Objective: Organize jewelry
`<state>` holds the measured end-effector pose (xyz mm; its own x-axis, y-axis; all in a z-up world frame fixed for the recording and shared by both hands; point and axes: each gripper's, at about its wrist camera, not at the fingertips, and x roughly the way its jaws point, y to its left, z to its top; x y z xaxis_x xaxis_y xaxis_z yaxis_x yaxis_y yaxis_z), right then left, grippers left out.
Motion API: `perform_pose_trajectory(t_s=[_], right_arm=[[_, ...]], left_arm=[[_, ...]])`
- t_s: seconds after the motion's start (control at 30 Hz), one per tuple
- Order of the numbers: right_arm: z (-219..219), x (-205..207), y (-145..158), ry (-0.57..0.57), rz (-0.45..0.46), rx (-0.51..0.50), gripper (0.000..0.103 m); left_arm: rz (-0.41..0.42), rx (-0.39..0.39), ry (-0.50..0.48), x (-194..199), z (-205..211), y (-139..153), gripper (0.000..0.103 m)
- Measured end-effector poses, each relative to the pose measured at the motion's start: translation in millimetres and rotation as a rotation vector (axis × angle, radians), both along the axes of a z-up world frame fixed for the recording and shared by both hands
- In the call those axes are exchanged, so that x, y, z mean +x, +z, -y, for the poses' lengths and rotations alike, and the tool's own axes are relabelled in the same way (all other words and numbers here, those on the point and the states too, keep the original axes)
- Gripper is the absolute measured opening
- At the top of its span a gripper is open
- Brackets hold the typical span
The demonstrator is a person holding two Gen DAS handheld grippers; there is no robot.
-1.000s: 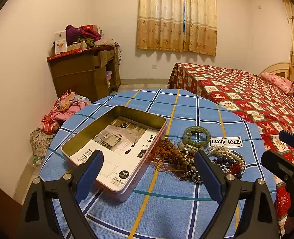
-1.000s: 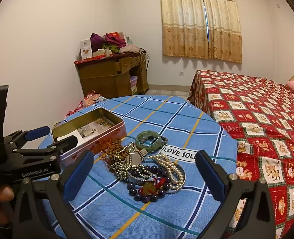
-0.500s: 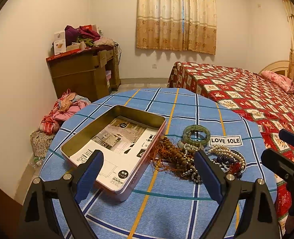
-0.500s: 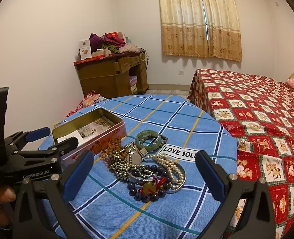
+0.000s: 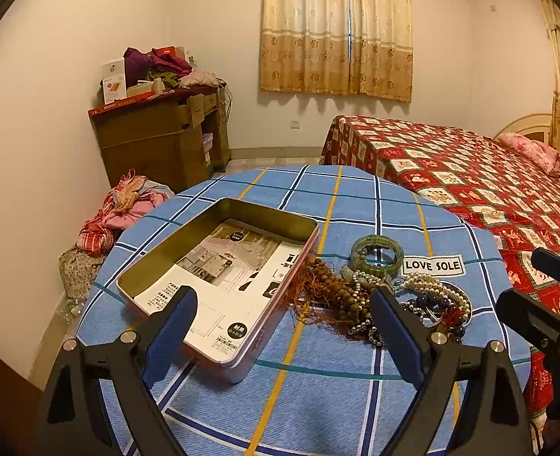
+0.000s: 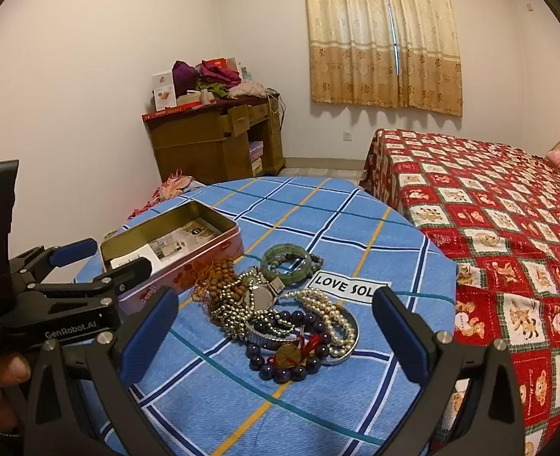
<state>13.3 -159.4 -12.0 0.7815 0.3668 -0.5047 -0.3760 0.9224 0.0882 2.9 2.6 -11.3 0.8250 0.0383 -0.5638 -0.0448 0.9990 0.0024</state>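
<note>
Left gripper (image 5: 280, 326): mine, fingers spread wide, holding nothing; it hovers over the near edge of the table (image 5: 318, 399), just short of the tin's near corner.
Tin (image 5: 219, 277): open metal box lined with printed paper, no jewelry in it yet; its long axis runs from near-left to far-right across the blue checked cloth.
Jewelry pile (image 6: 280, 311): lies on the cloth just right of the tin, the wooden bead string (image 6: 223, 281) touching the tin's side; green bangle (image 6: 287, 262) at the far edge, dark purple beads (image 6: 291, 345) nearest me, pearl strands (image 6: 329, 315) to the right.
Right gripper (image 6: 274, 334): mine, fingers also wide apart and empty; the pile sits directly ahead between them.
Governing relation: I judge my right gripper the nearer to the pile; a picked piece must then travel leftward to the tin.
</note>
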Motion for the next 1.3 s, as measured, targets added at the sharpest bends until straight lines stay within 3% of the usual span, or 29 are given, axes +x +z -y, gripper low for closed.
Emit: perform_pose_trajectory(t_s=[1.03,1.3], right_arm=[[4,1,-2,0.002,0.0,-0.012,0.103],[14,16,-18,-0.012,-0.052,-0.028,0.079]], left_arm=[[-0.023,-0.013,-0.008,2,-2,-5,0.092],[-0.051,-0.003,-0.025,10,1,-17,0.092]])
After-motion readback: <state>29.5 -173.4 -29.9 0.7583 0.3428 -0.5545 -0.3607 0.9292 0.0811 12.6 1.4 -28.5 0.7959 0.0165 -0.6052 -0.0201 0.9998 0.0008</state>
